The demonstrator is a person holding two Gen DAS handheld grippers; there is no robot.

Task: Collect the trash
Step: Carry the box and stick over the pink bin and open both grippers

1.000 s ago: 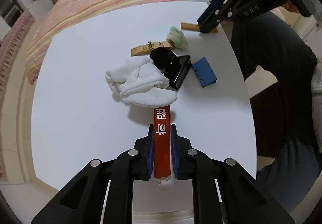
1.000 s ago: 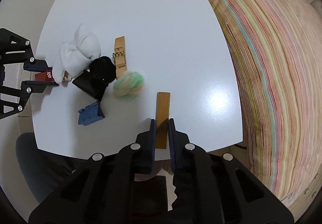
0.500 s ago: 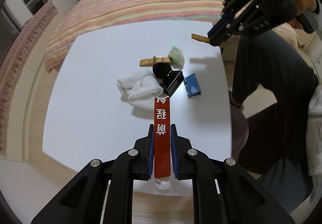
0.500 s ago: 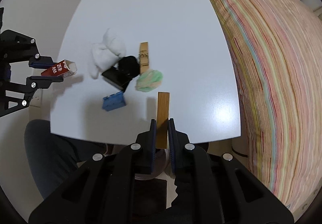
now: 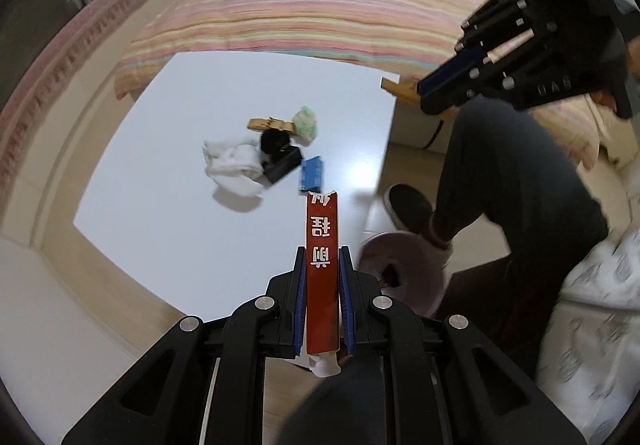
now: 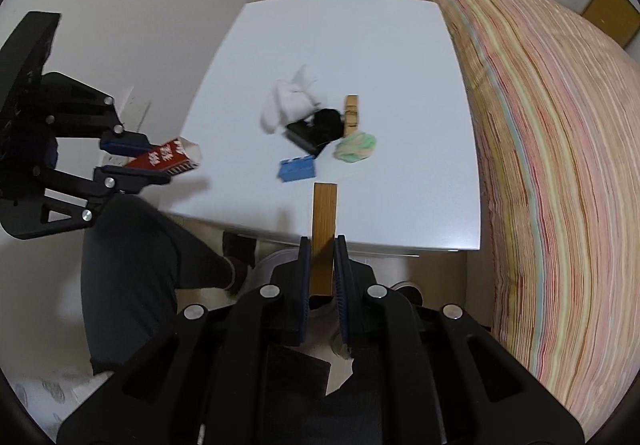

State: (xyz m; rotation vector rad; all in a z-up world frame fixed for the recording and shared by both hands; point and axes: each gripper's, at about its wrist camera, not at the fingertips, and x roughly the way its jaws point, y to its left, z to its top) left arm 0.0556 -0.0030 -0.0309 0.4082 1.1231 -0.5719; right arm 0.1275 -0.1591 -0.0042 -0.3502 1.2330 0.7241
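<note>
My left gripper [image 5: 322,265] is shut on a red carton [image 5: 321,257] with white characters and holds it high above the front of the white table [image 5: 168,205]. It also shows in the right wrist view [image 6: 168,159]. My right gripper [image 6: 322,249] is shut on a flat wooden strip [image 6: 324,229], lifted over the table's near edge; the strip shows in the left wrist view [image 5: 400,89]. On the table lie a white cloth [image 5: 234,165], a black box [image 5: 282,167], a blue piece [image 5: 311,175], a green-white wad [image 5: 306,123] and a wooden clip [image 5: 270,123].
A striped bed [image 6: 560,165] runs along the table's far side. A round pinkish bin [image 5: 404,269] stands on the floor by the table corner, beside the person's legs [image 5: 500,185]. A white wall [image 6: 120,5] lies left in the right wrist view.
Both grippers have risen and pulled back from the table with the carton and the wooden strip held. The table items look smaller. The pile on the table has not moved.
</note>
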